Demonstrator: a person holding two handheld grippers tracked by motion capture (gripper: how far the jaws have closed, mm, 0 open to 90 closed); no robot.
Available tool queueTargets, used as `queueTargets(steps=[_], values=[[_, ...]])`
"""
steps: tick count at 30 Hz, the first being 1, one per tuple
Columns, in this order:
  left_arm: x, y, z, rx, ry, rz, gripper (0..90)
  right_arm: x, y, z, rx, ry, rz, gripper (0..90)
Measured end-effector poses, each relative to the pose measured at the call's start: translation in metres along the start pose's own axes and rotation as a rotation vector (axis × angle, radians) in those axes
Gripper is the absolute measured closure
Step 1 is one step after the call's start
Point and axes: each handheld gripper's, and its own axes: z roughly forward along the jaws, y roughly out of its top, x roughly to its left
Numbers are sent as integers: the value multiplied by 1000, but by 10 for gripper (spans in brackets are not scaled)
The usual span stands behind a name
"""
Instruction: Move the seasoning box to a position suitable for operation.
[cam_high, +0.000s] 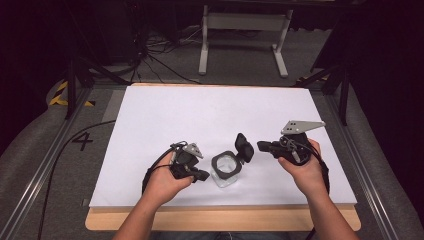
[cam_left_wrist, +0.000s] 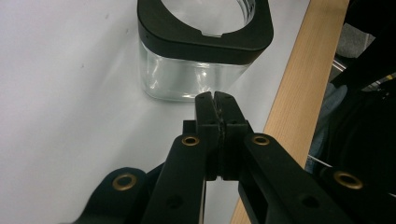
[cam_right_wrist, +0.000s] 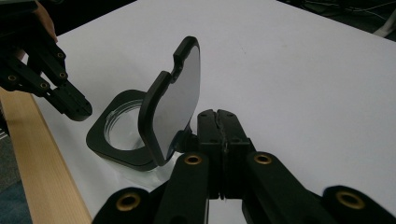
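Note:
A square clear glass jar (cam_high: 226, 170) with a black rim stands on the white sheet (cam_high: 200, 110) near the front. Its hinged black lid (cam_high: 244, 146) stands flipped up at the jar's right side. My left gripper (cam_high: 202, 175) is shut with nothing in it, its tips just left of the jar. In the left gripper view the shut tips (cam_left_wrist: 215, 96) sit close to the glass wall (cam_left_wrist: 182, 79) below the rim (cam_left_wrist: 205, 35). My right gripper (cam_high: 261, 146) is shut and empty, right beside the raised lid (cam_right_wrist: 175, 100); whether the right gripper (cam_right_wrist: 218, 114) touches the lid I cannot tell.
The wooden table edge (cam_high: 225, 216) runs along the front below the sheet. Metal rails (cam_high: 35, 190) flank both sides. Beyond the table are floor cables (cam_high: 160, 60) and a white stand (cam_high: 245, 35). The left gripper (cam_right_wrist: 70, 103) also appears beyond the jar (cam_right_wrist: 112, 140) in the right gripper view.

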Motion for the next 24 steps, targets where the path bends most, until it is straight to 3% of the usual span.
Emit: queueTargets(steps=[11, 24], values=[[-3, 3, 15, -18, -12, 10, 899, -2, -4, 1, 18, 2, 0, 900], [-4, 8, 27, 8, -24, 37, 900, -5, -12, -7, 16, -10, 9, 900]])
